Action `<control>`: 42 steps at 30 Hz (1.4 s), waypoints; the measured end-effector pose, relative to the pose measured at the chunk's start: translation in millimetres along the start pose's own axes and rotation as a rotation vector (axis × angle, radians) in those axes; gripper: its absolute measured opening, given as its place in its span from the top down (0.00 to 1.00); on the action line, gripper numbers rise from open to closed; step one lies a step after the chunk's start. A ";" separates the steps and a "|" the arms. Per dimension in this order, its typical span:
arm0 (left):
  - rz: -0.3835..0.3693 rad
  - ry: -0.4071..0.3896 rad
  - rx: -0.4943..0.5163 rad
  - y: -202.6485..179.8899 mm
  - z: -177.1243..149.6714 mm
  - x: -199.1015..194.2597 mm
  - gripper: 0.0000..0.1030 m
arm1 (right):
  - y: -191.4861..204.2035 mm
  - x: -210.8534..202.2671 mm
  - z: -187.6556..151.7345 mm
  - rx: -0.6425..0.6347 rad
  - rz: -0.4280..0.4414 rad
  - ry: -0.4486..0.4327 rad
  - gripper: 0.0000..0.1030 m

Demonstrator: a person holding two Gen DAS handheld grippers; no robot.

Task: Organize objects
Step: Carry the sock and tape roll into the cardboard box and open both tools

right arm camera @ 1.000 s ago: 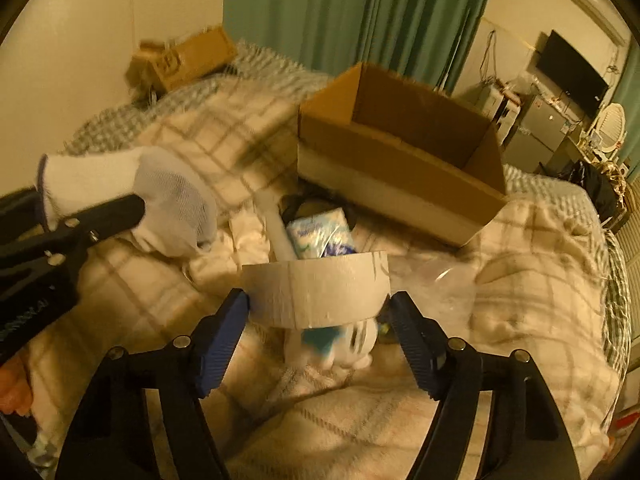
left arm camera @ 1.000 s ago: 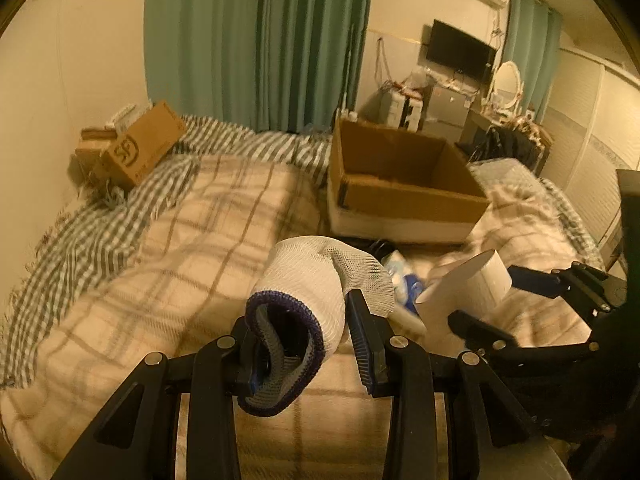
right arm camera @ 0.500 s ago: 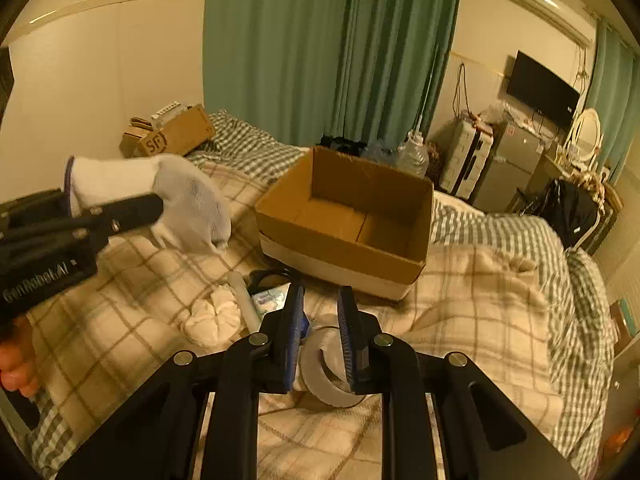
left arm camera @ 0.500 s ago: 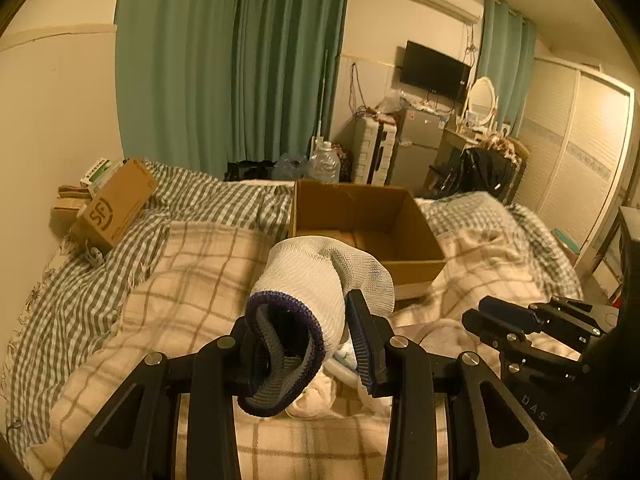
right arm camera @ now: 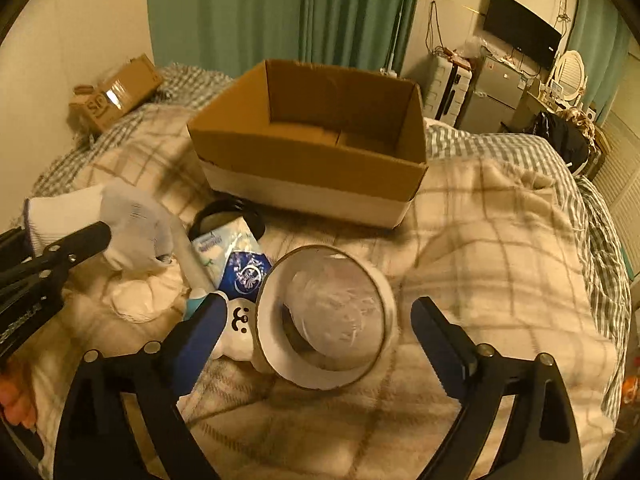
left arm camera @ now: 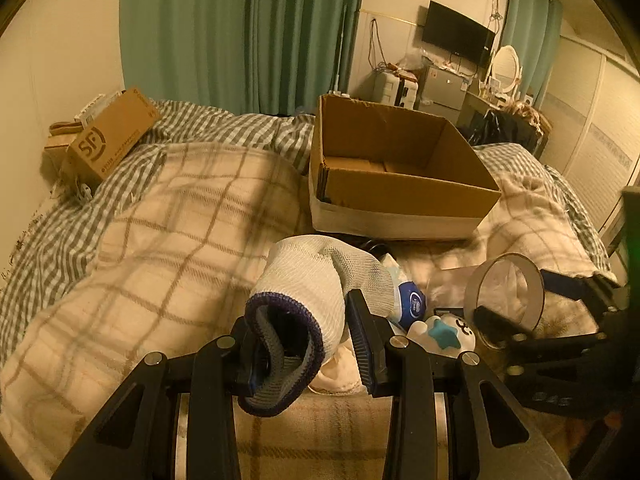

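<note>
Now left tongs (left arm camera: 304, 344) clamped on sock (left arm camera: 308, 292); right tongs (right arm camera: 316, 332) apart around tape roll (right arm camera: 326, 316).

Green curtains (left arm camera: 240, 32) hang behind the bed, with a wall television (left arm camera: 458, 42) and oval mirror (left arm camera: 506, 64) right.

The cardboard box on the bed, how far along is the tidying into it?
Nothing looks done: the cardboard box appears empty. In hand: the left gripper clamps a white sock; the right gripper, open, straddles a tape roll. Left: blue packet and white toy.
</note>
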State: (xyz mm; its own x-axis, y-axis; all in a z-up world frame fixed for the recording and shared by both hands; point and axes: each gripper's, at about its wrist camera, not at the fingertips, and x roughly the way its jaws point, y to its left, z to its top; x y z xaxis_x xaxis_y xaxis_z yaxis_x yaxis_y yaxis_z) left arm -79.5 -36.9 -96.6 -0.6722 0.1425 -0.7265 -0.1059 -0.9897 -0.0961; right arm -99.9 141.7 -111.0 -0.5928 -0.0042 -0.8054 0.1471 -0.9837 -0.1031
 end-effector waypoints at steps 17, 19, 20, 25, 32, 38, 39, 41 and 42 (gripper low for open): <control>0.001 -0.037 0.006 -2.0 0.1 -24.6 0.65 | -7.7 -21.9 -1.6 0.074 -0.022 -0.060 0.21; -0.007 -0.055 0.012 -4.4 8.3 -33.1 0.65 | -10.4 -41.4 3.0 0.076 -0.005 -0.100 0.21; -0.011 -0.066 0.018 -6.6 13.4 -37.1 0.65 | -11.6 -53.1 7.7 0.077 0.005 -0.124 0.21; -0.066 -0.134 0.048 -19.6 61.9 -51.8 0.65 | -19.4 -93.4 43.3 0.052 0.050 -0.210 0.21; -0.074 -0.210 0.097 -41.5 136.2 -25.6 0.65 | -41.6 -95.8 130.6 0.019 0.050 -0.285 0.21; -0.096 -0.163 0.069 -46.6 170.4 41.9 0.65 | -58.3 -37.5 184.1 0.058 0.066 -0.270 0.21; -0.094 -0.156 0.069 -47.9 171.5 50.8 0.65 | -61.1 -25.8 187.7 0.064 0.063 -0.263 0.21; -0.084 -0.134 0.076 -50.5 171.8 74.1 0.65 | -65.1 4.0 193.3 0.077 0.063 -0.238 0.21; -0.078 -0.125 0.084 -51.6 169.5 84.1 0.65 | -66.9 15.8 193.9 0.083 0.065 -0.224 0.21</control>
State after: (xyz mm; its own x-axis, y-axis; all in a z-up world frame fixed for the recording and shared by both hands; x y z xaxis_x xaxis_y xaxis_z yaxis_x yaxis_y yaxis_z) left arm -254.8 28.2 -37.5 -0.7451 0.2240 -0.6282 -0.2182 -0.9719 -0.0878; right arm -272.6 172.6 -3.6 -0.7460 -0.0989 -0.6586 0.1309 -0.9914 0.0006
